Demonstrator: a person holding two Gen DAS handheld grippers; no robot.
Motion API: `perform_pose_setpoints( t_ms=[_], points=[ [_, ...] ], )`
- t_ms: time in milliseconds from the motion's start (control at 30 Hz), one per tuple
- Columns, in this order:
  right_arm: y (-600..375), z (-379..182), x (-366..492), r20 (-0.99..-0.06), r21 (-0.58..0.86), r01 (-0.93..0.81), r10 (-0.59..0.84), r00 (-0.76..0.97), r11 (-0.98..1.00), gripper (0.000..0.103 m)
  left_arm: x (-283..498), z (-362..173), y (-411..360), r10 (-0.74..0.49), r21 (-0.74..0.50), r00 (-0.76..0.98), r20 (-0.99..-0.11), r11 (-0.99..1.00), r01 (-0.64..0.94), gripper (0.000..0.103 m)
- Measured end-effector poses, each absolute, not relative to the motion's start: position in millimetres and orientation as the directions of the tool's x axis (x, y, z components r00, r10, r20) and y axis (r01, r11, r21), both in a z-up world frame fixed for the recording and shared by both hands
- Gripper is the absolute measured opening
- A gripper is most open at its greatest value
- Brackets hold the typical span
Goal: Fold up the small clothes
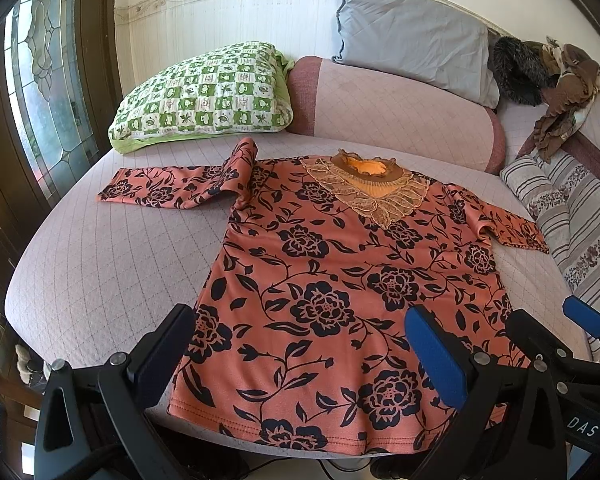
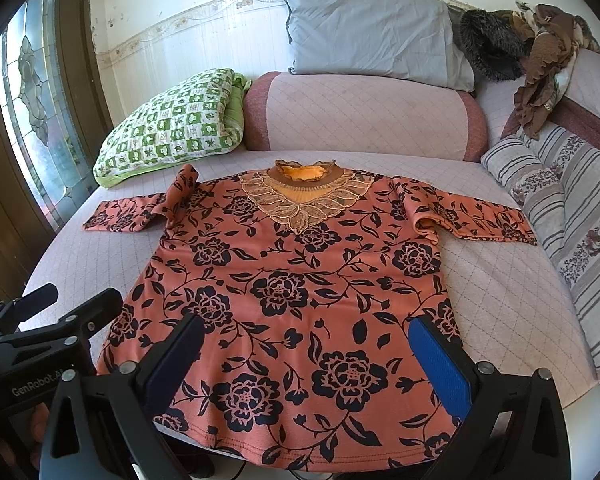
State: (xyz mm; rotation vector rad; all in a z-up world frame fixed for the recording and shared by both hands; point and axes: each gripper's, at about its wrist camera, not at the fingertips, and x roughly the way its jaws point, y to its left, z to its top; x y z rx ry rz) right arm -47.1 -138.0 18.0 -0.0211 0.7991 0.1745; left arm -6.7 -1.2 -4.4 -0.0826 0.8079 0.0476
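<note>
Hovering open and empty over the hem, left tool (image 1: 300,354) and right tool (image 2: 306,362) should pinch the sleeves of the floral top (image 2: 288,292), spread flat on the bed (image 2: 500,292), folding inward before halving.

Hidden: near hem of shirt (image 1: 320,280) behind left gripper (image 1: 300,340) fingers | Cut off: striped cushion (image 2: 572,208) at right edge | Unclear: heap of brown clothes (image 2: 540,60), far right, separate items not distinguishable | Blurred: window (image 1: 48,92), far left
</note>
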Motion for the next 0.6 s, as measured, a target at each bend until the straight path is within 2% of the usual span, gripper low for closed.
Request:
perform_pose_setpoints(
  t_ms=[600],
  points=[
    [-134.7, 18.5, -47.6, -0.716, 0.044, -0.163, 0.145, 0.682, 0.986, 0.103, -5.2, -6.7, -0.3, 0.007, -0.063, 0.685, -0.728, 0.995, -0.077, 0.103]
  ],
)
